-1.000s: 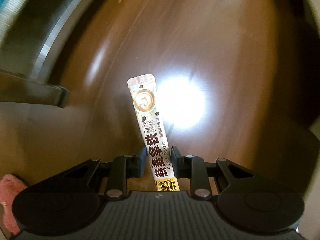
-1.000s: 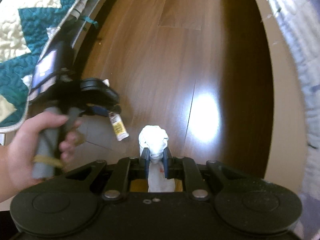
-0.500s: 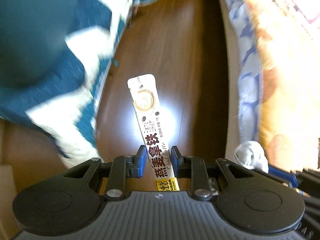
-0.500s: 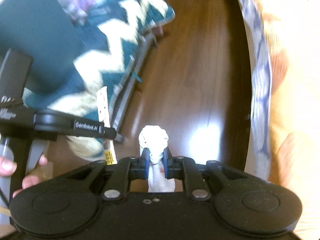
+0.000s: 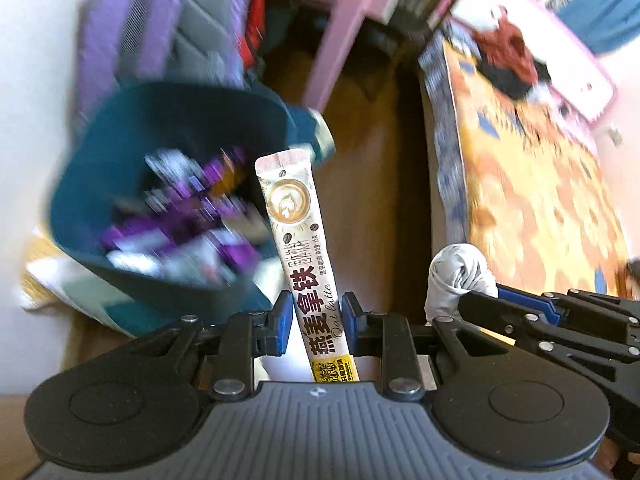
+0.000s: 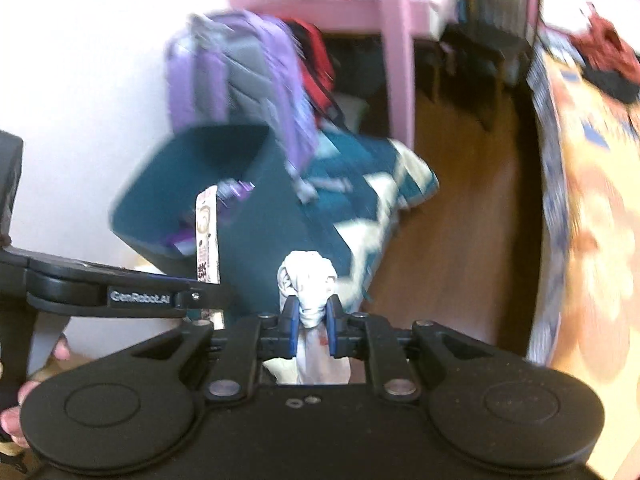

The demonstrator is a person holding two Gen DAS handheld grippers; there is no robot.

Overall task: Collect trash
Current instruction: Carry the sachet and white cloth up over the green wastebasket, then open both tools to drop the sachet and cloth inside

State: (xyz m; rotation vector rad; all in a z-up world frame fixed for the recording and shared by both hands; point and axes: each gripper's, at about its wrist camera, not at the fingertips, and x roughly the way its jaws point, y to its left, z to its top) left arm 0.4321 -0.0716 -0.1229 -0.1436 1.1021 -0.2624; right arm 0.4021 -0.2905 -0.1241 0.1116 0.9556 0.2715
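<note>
Wooden flooring runs up the middle of both wrist views, a teal bin at left and an orange patterned bedspread at right. Bottom centre of the left view, the left gripper is clamped on an upright oat latte sachet. Lower right, the right gripper pinches a crumpled white tissue. Purple wrappers blur inside the bin; a pink desk stands at top.

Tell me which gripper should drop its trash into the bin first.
Left. Its oat latte sachet points nearer the teal bin's opening; the right gripper's crumpled tissue sits farther right.
</note>
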